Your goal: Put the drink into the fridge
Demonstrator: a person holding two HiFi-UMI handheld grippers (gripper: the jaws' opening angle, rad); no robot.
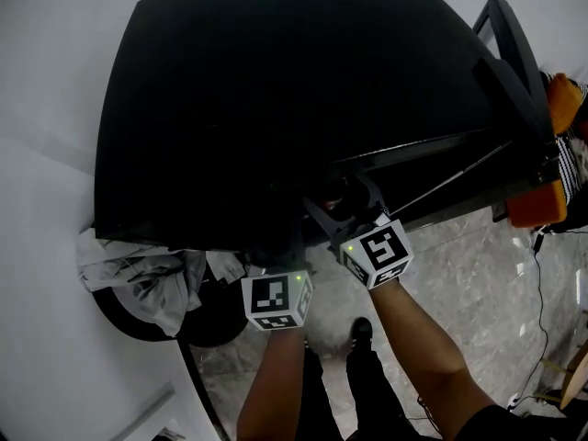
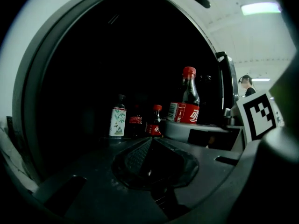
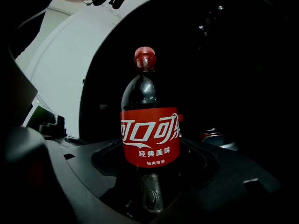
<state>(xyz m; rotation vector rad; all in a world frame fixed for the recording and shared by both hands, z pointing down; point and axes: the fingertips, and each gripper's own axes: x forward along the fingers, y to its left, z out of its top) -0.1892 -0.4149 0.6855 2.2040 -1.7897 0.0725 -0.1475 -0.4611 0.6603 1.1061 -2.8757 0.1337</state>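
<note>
The right tongs [image 3: 150, 178] squeeze the cola bottle [image 3: 150, 136]. It stands straight up between them in the middle of the right gripper view, with the dark fridge [image 3: 224, 69] behind it. The left tongs [image 2: 150, 143] are pressed together with nothing in them, and they point at small bottles [image 2: 117, 121] in the fridge.

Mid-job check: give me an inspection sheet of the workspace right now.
Surface: black fridge, open; interior dark.
Job's things: cola bottle upright in right jaws; green-label bottle and small cola bottle already inside.
Clutter: crumpled white sheet left of fridge.
Grippers: right gripper shut on cola bottle; left gripper shut, empty.
Cables: cable on floor at right.
Surroundings: grey tiled floor; person behind.
</note>
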